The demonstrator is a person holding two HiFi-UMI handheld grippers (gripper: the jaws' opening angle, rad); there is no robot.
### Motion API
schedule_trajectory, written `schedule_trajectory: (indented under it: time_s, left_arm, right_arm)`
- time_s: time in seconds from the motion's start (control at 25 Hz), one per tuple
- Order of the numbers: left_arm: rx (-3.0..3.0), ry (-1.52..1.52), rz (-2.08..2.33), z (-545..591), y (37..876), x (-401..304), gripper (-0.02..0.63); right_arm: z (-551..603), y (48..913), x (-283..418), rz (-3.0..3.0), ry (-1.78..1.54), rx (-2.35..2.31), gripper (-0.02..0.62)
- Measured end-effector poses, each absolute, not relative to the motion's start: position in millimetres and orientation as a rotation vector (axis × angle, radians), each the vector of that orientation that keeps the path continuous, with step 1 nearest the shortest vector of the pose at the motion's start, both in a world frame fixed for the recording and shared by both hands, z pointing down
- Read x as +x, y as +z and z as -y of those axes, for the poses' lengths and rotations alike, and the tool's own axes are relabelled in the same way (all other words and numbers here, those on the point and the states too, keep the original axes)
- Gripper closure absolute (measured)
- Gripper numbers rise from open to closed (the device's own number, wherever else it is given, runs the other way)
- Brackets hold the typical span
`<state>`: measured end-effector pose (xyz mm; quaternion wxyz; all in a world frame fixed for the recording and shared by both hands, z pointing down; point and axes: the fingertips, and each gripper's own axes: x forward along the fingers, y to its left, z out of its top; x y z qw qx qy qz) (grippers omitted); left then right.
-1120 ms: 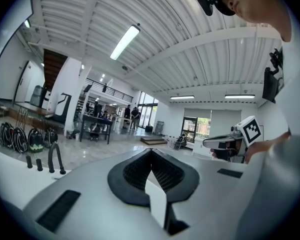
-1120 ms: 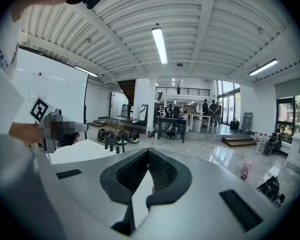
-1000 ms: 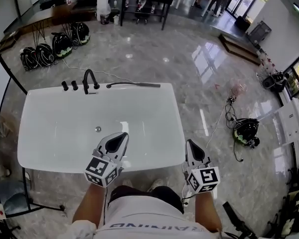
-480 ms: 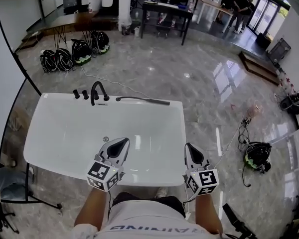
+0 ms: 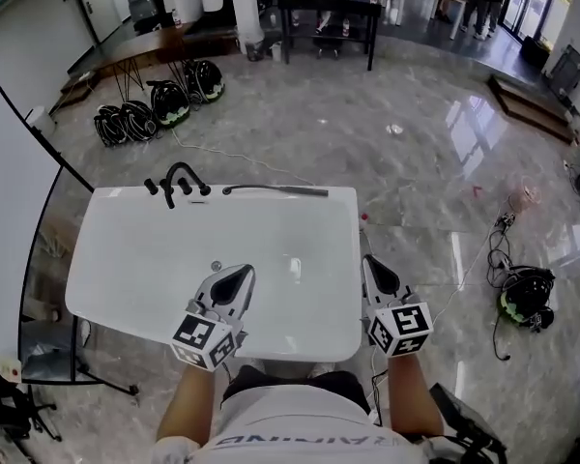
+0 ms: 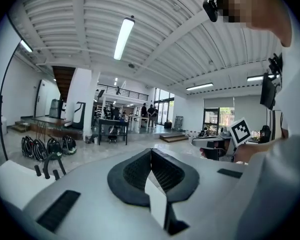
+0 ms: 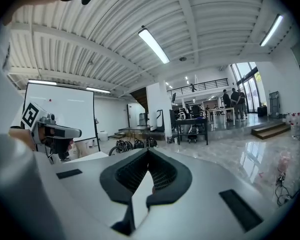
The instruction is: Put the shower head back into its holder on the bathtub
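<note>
**You've stepped sideways; nothing grabbed yet**

Long slim dark shower head [image 5: 275, 190] lies on far rim of white rectangular bathtub [image 5: 126, 259], just right of black arched tap [image 5: 181, 177]; holder I can't make out. Left gripper [image 5: 235, 280] & right gripper [image 5: 379, 276] hover at near side, jaws closed tight, empty. Step: approach. Next: reach across, open one, grip the handle.

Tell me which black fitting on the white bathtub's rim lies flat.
The long black shower head, right of the arched black spout and two upright knobs.
</note>
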<state>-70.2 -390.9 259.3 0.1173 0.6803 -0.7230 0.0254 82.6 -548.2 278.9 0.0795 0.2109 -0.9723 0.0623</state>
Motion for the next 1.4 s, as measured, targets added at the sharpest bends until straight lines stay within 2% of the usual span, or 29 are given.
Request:
schedule_trajectory:
  time_s: [0.36,0.72,1.08,1.4]
  left_arm:
    - [2.079,0.075,2.051,416.8,275.1,-105.2,0.588]
    - [2.183,0.226,1.989,447.2,297.0,-181.0,0.588]
    - [2.243,0.422,1.856,549.6,396.2,-245.0,0.583]
    - [2.222,0.522,1.801,640.2,498.3,-284.3,0.509]
  right_arm:
    - [561.5,299.7,65.2,2.848,0.22,0.729,0.584]
    - [580.9,335.6,-6.5,2.796,0.309,0.784,0.584]
    - [650.6,411.4,-81.7,2.749,0.295,0.705,0.584]
    - [702.0,501.6,-115.0,2.683,0.347,0.646,0.584]
